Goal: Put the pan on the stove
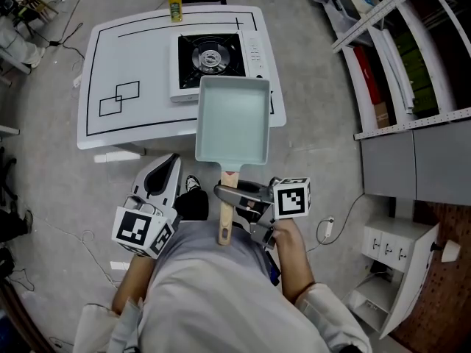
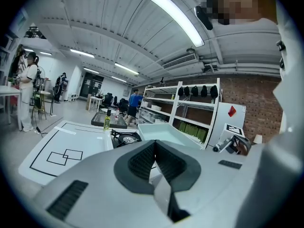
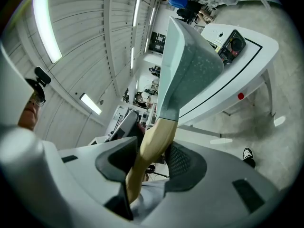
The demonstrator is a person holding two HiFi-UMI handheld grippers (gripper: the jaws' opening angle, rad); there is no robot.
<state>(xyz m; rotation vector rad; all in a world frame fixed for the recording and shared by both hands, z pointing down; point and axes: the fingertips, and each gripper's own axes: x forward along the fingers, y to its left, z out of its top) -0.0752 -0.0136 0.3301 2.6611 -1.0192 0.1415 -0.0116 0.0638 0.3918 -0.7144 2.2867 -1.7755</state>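
A pale teal rectangular pan (image 1: 232, 120) with a wooden handle (image 1: 227, 208) hangs in the air over the near edge of the white table (image 1: 118, 57). My right gripper (image 1: 229, 194) is shut on that handle, whose end pokes out behind the jaws. In the right gripper view the handle (image 3: 149, 146) runs between the pads and the pan (image 3: 190, 65) stands on edge ahead. The portable gas stove (image 1: 213, 57) sits on the table just beyond the pan. My left gripper (image 1: 168, 166) is to the left of the handle, shut on nothing, its pads (image 2: 142, 158) touching.
A yellow-green bottle (image 1: 175, 7) stands at the table's far edge. A metal shelving rack (image 1: 397, 57) runs along the right. Black outlined squares (image 1: 119, 98) are marked on the table's left part. Cables lie on the floor at left. People stand far off (image 2: 28, 89).
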